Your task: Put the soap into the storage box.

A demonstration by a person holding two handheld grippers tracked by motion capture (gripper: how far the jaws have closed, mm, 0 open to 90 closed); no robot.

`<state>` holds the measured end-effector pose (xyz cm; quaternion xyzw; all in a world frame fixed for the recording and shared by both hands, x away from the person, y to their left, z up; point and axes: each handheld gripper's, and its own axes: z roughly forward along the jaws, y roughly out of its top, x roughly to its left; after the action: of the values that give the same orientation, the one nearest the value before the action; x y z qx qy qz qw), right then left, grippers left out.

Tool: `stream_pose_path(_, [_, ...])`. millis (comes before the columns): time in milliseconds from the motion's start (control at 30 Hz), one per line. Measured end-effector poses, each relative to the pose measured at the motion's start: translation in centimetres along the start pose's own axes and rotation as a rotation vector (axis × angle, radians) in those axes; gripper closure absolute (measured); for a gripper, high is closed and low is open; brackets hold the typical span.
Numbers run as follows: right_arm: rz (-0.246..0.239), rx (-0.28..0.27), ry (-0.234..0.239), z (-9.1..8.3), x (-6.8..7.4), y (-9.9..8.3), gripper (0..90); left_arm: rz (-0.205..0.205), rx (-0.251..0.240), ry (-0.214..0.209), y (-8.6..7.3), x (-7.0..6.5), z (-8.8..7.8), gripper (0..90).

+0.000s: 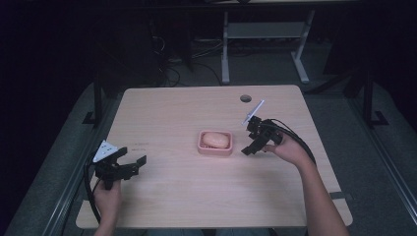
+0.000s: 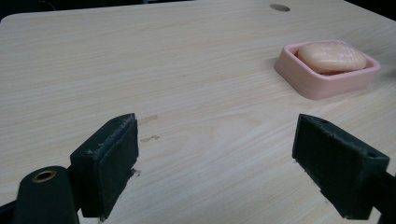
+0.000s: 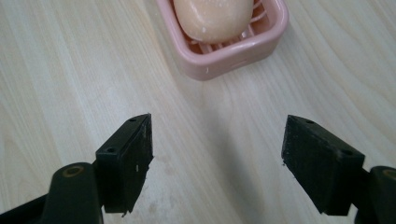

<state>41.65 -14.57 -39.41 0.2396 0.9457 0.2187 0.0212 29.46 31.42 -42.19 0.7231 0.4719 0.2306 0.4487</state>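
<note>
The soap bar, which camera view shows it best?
The left gripper view: the whole soap bar shows from the side, lying in the pink dish. The right gripper view is closer, but the top edge of the picture cuts the bar off. The high view shows it whole but small.

Your left gripper (image 2: 215, 161) hangs low over bare table (image 2: 177, 79), jaws spread wide, nothing between them. Pink soap dish (image 2: 327, 81) sits well ahead at upper right, peach soap bar (image 2: 332, 57) in it. Round hole (image 2: 279, 7) at far edge.
</note>
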Motion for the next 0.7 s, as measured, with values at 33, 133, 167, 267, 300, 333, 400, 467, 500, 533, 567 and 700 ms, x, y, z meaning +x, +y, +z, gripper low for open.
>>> stream_pose_path(33, [0.004,-0.005,-0.004,-0.1,0.1,-0.5,24.3,0.001,0.000,0.000,0.0,0.0,0.0,14.2])
stream_pose_path(133, [0.013,0.000,-0.002,-0.2,0.1,-0.9,24.2,0.003,0.000,-0.001,0.0,0.0,0.0,14.2])
stream_pose_path(167, [0.016,0.008,-0.002,-0.2,0.1,-1.1,24.1,0.002,0.002,0.000,0.0,0.0,0.0,14.2])
stream_pose_path(267, [0.017,-0.007,-0.005,-0.4,0.2,-1.6,24.2,0.000,0.001,-0.001,0.0,0.0,0.0,14.2])
stream_pose_path(300, [0.023,-0.008,-0.005,-0.4,0.2,-1.8,24.2,0.001,0.001,0.000,0.0,0.0,0.0,14.2])
stream_pose_path(333, [0.025,-0.009,-0.008,-0.4,0.2,-2.0,24.2,0.001,0.001,0.001,0.0,0.0,0.0,14.2])
stream_pose_path(400, [0.028,-0.013,-0.010,-0.5,0.2,-2.4,24.2,0.000,0.001,0.000,0.0,0.0,0.0,14.2])
stream_pose_path(467, [0.031,-0.014,-0.009,-0.5,0.2,-2.7,24.2,0.001,0.003,-0.001,0.0,0.0,0.0,14.2])
stream_pose_path(500, [0.031,-0.007,-0.012,-0.5,0.3,-3.0,24.2,0.002,0.003,-0.002,0.0,-0.1,0.0,14.2])
stream_pose_path(533, [0.036,-0.014,-0.014,-0.6,0.4,-3.1,24.2,0.002,0.003,-0.002,0.0,-0.1,0.0,14.2])
stream_pose_path(567, [0.036,-0.014,-0.014,-0.6,0.4,-3.1,24.2,0.002,0.003,-0.002,0.0,-0.1,0.0,14.2])
stream_pose_path(700, [0.051,-0.020,-0.012,-0.5,0.4,-3.9,24.2,0.000,0.000,-0.002,0.0,-0.1,0.1,14.2])
